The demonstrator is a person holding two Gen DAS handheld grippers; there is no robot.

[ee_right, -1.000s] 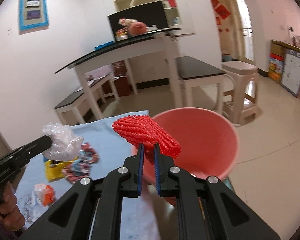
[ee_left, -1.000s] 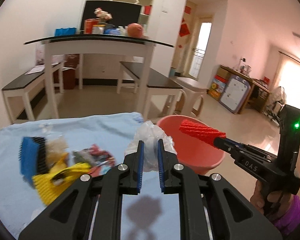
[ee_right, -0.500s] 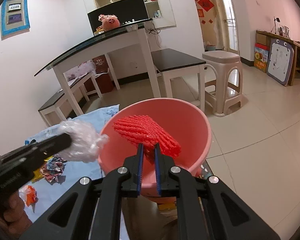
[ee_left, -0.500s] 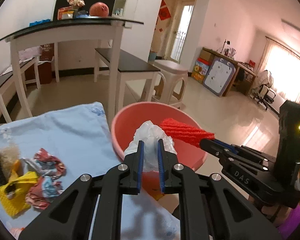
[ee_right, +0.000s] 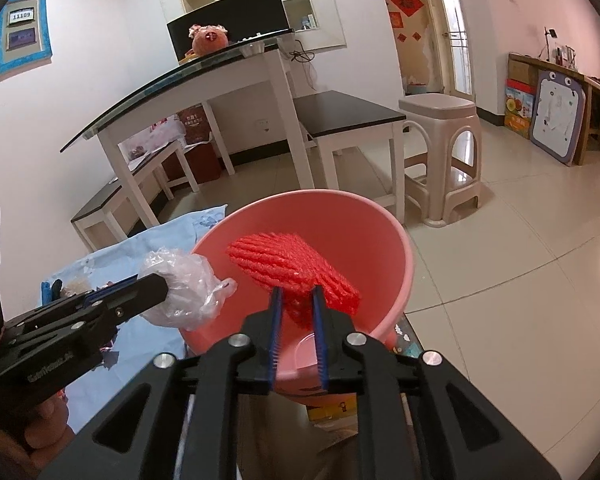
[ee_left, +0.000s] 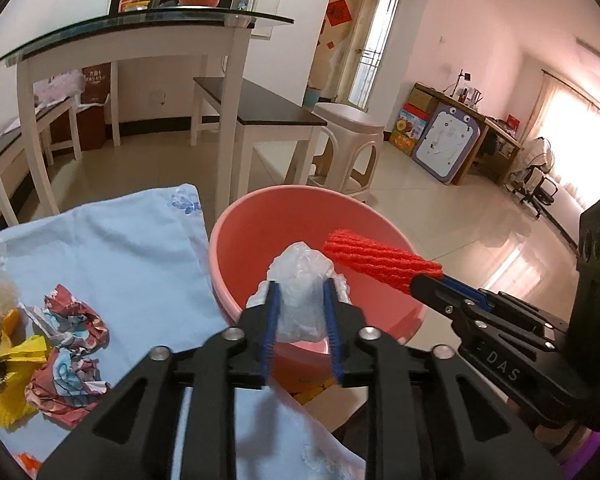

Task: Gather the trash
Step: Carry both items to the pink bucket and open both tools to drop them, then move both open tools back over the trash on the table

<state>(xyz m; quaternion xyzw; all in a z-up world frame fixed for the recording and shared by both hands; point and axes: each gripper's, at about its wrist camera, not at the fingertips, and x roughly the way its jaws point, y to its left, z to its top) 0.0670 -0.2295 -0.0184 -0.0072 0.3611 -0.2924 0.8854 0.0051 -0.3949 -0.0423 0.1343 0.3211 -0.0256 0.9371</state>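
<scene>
A pink bucket (ee_left: 252,232) stands past the right edge of the blue cloth. Over its mouth, my left gripper (ee_left: 299,285) has a crumpled clear plastic bag (ee_left: 300,264) between its blue pads; the jaws are opening and the bag still fills the gap. Beside it to the right, my right gripper (ee_right: 297,290) hangs over the same bucket (ee_right: 364,232) with a red foam net (ee_right: 284,262) between its pads; these jaws are opening too, and the net still sits in them. Each gripper shows in the other's view: the right gripper (ee_left: 420,280) and the left gripper (ee_right: 162,284).
On the blue cloth (ee_left: 120,248) lie crumpled colourful wrappers (ee_left: 72,344) and a yellow wrapper (ee_left: 8,376). Beyond are a glass-topped white table (ee_left: 140,40), dark-topped benches (ee_left: 268,108), a plastic stool (ee_left: 352,140) and tiled floor.
Both grippers moved from beside the cloth to over the bucket's mouth, carrying the bag and the net. Both pairs of jaws now stand wider apart than before.
</scene>
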